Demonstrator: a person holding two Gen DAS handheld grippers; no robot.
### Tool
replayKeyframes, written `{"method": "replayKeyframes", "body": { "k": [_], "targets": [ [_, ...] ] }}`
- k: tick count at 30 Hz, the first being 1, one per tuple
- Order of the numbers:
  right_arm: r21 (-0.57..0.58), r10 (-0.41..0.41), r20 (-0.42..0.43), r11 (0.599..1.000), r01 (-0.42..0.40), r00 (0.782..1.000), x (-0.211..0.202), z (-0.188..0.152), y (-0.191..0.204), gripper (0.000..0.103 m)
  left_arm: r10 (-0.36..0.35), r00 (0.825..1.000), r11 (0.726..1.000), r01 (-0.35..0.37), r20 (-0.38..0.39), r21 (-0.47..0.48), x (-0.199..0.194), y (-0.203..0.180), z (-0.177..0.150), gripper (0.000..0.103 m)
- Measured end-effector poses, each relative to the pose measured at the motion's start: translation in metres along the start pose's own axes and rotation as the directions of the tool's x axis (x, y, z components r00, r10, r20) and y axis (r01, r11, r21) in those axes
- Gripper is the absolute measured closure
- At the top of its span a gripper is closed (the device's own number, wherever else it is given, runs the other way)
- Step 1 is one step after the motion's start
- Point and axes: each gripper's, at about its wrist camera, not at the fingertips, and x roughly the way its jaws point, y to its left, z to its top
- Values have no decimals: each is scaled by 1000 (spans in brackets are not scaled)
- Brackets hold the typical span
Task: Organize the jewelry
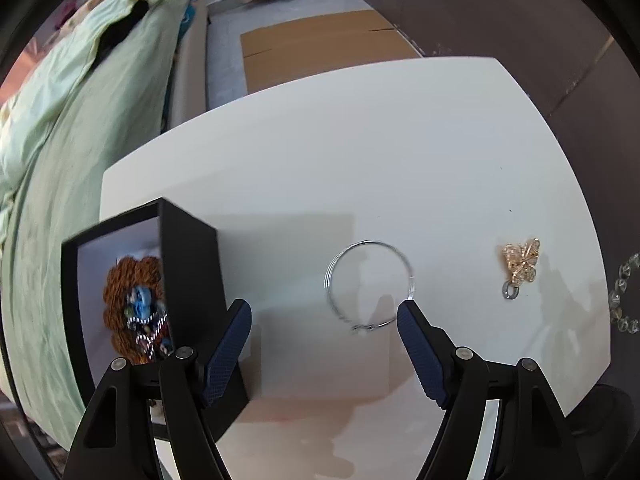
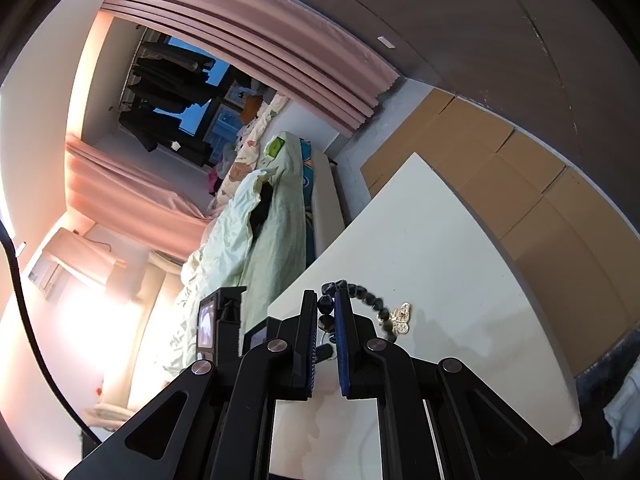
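In the left wrist view a black jewelry box (image 1: 188, 264) stands open at the table's left edge, with a brown knitted piece and beaded items (image 1: 136, 308) inside. A thin silver hoop (image 1: 370, 286) lies on the white table (image 1: 360, 152). A gold butterfly charm (image 1: 520, 266) lies to its right. My left gripper (image 1: 324, 312) is open just short of the hoop. In the right wrist view my right gripper (image 2: 326, 300) is shut on a bead bracelet (image 2: 366, 300), held above the table; the butterfly charm (image 2: 400, 316) shows behind it. The bracelet's clear beads (image 1: 624, 300) show at the left view's right edge.
A bed with a green quilt (image 1: 80, 140) runs along the table's left side. Flattened cardboard (image 1: 320, 48) lies on the floor beyond the table. A dark wall (image 1: 560, 40) stands at the right. Pink curtains (image 2: 260, 32) hang at the far end of the room.
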Motion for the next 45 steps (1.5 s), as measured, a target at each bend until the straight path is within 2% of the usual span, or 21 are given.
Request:
{"method": "replayKeyframes", "body": {
  "k": [3, 7, 14, 18, 21, 23, 30, 34, 45],
  "targets": [
    [-2, 4, 0, 1000, -4, 1000, -1, 0, -1, 93, -43, 999, 999, 44, 17, -31, -6, 4, 0, 26],
    [-2, 7, -2, 1000, -7, 1000, 0, 0, -1, 93, -68, 998, 998, 68, 14, -14, -1, -13, 1, 26],
    [2, 6, 3, 1000, -6, 1000, -1, 0, -2, 93, -65, 998, 997, 64, -20, -40, 20, -23, 9, 28],
    [2, -8, -1, 1000, 8, 1000, -1, 2, -5, 93, -56, 998, 997, 56, -2, -50, 18, -27, 11, 30],
    [2, -23, -8, 1000, 23, 1000, 2, 2, -6, 93, -32, 999, 999, 32, 3, -37, 19, -30, 12, 37],
    [-3, -30, -16, 1000, 30, 999, 5, 1, -4, 93, -31, 1000, 999, 31, 7, -43, 16, -29, 14, 52],
    [-15, -34, -31, 999, 34, 999, 9, 0, -1, 93, -60, 998, 998, 60, -10, -25, 16, -26, 14, 52],
    [-21, -33, -37, 999, 32, 999, 11, -1, 1, 93, -81, 997, 996, 81, 12, -22, 4, -19, 15, 52],
    [-55, 12, -63, 998, -15, 998, 28, -9, 21, 93, -108, 988, 993, 112, 112, -30, -60, 13, 13, 52]
  ]
}}
